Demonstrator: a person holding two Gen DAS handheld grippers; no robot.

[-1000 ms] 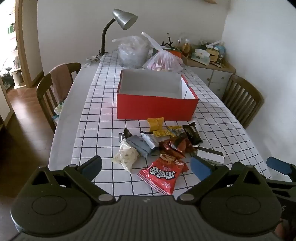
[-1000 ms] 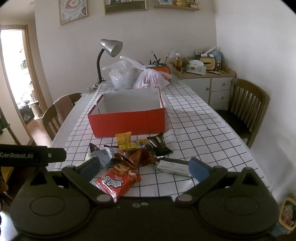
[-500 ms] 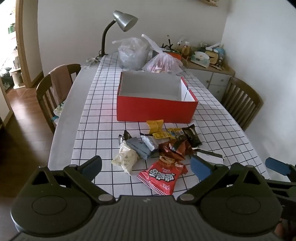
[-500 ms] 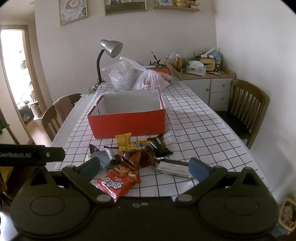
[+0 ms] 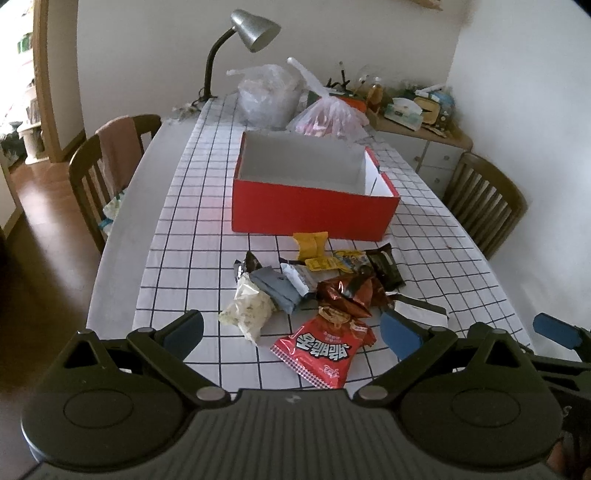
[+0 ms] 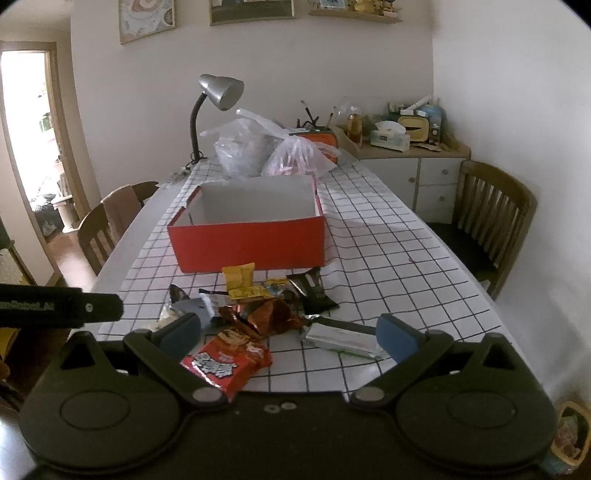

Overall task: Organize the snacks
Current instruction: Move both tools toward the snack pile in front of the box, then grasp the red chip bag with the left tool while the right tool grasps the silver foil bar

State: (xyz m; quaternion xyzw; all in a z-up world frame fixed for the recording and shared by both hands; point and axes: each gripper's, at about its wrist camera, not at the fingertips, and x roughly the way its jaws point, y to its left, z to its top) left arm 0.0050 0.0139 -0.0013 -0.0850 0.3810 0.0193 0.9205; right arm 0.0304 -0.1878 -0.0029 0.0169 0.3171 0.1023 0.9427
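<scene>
A pile of snack packets lies on the checked tablecloth in front of an empty red box (image 5: 314, 210) (image 6: 251, 243). Nearest is a red chip bag (image 5: 325, 350) (image 6: 229, 363). Behind it are a shiny brown packet (image 5: 347, 295) (image 6: 262, 317), a cream pouch (image 5: 247, 310), a grey packet (image 5: 277, 288), a yellow packet (image 5: 310, 243) (image 6: 240, 277), a black packet (image 5: 386, 266) (image 6: 314, 291) and a silver bar (image 5: 421, 314) (image 6: 340, 339). My left gripper (image 5: 291, 332) is open, held above the near table edge. My right gripper (image 6: 288, 338) is open beside it.
Two plastic bags (image 5: 295, 103) (image 6: 266, 151) and a desk lamp (image 5: 255, 26) (image 6: 221, 92) stand behind the box. Wooden chairs (image 5: 110, 166) (image 6: 491, 221) flank the table. A cluttered sideboard (image 6: 406, 155) stands at the far right.
Both grippers have moved slightly forward toward the snack pile and stayed open. Nothing on the table has moved.
</scene>
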